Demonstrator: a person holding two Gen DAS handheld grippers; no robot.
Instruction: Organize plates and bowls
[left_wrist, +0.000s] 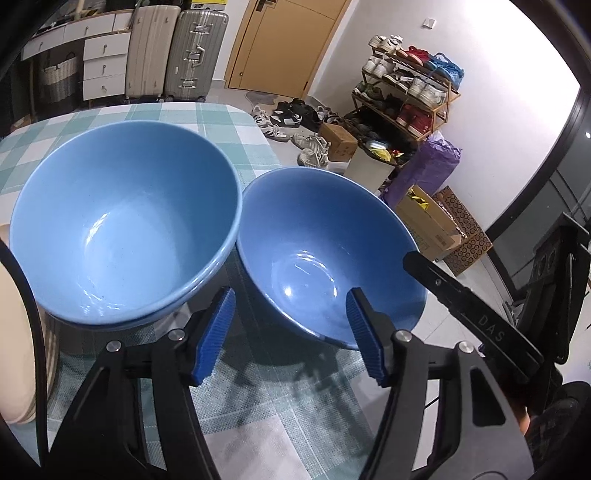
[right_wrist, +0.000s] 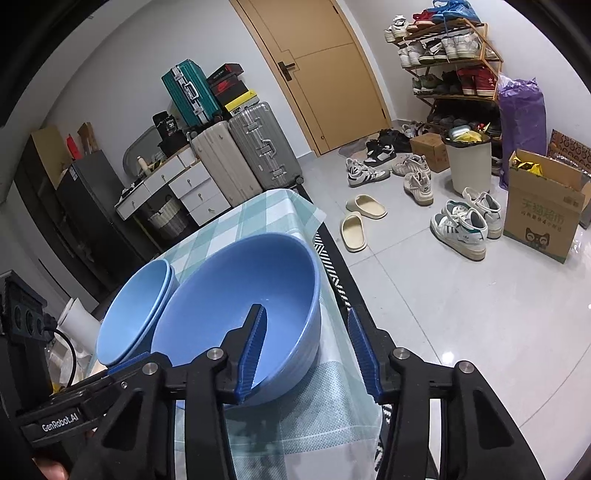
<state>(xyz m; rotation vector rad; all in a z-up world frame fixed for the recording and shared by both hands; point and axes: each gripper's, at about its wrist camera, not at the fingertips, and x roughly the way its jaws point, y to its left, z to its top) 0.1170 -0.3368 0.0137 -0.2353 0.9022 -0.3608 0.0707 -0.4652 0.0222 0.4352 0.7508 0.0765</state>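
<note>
Two nested light blue bowls (left_wrist: 122, 229) stand on the checked tablecloth at the left of the left wrist view. A single blue bowl (left_wrist: 325, 254) stands just right of them, near the table's right edge. My left gripper (left_wrist: 288, 332) is open, its pads straddling the near rim of the single bowl without closing on it. In the right wrist view the single bowl (right_wrist: 236, 295) is in front and the nested bowls (right_wrist: 133, 314) are behind it at the left. My right gripper (right_wrist: 306, 347) is open; its left finger (right_wrist: 255, 339) reaches over the bowl's inside, its right finger outside the wall.
The table (right_wrist: 258, 210) ends just right of the single bowl, with tiled floor beyond. A cream plate edge (left_wrist: 14, 332) shows at the far left. Shoes (right_wrist: 458, 225), a cardboard box (right_wrist: 539, 210), a bin (right_wrist: 467, 162), suitcases (right_wrist: 240, 158) and a shoe rack (right_wrist: 447, 59) stand around the floor.
</note>
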